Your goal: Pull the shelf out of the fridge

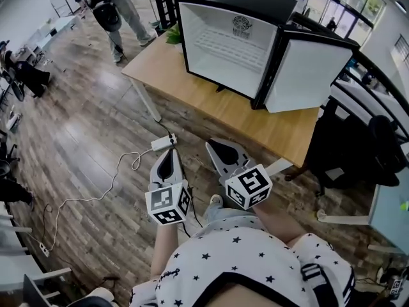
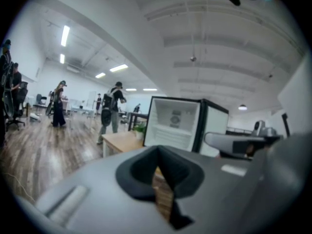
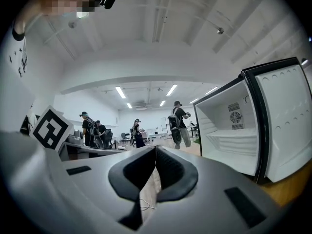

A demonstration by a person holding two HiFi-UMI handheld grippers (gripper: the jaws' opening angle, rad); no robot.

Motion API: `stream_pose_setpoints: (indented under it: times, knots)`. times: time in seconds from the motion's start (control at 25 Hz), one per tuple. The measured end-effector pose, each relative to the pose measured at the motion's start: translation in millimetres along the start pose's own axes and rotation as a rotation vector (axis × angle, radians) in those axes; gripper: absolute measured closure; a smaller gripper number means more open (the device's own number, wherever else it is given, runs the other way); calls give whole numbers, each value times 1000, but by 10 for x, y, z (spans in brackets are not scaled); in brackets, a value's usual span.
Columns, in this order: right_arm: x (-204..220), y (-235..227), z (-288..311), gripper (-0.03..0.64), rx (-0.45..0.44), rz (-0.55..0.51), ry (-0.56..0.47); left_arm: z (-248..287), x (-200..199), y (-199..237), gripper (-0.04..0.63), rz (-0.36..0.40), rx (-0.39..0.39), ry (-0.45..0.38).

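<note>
- A small black fridge [image 1: 255, 37] with a white interior stands on a light wooden surface [image 1: 211, 117], its door [image 1: 307, 75] swung open to the right.
- The white ribbed shelf [image 1: 227, 47] sits inside the fridge, across the middle of the cavity, fully pushed in.
- The left gripper [image 1: 169, 157] hangs low over the grey-brown plank floor [image 1: 77, 139], well apart from the fridge, with its jaws pressed together and nothing between them.
- The right gripper [image 1: 223, 152] is just beside it, its jaws likewise together and empty.
- A white cable [image 1: 121, 171] trails across the floor near the surface's leg.
</note>
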State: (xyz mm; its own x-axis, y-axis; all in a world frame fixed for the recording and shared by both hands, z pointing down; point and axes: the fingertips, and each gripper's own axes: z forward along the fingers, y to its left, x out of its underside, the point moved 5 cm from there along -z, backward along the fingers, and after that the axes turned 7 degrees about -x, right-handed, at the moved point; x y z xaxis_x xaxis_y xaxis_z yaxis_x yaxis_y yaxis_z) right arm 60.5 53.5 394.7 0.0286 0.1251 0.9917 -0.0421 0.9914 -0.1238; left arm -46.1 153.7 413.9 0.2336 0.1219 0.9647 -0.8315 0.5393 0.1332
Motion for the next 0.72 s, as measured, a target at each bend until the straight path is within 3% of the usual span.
stream_pose_setpoints:
  times: [0.36,0.72]
  knots:
    - [-37,-559,401,597,47,-6,9,773,-166,20,589,4,54,5]
    - [-56,-943,436,597,119,8,9,1305,-170,-168,589,0,132,45]
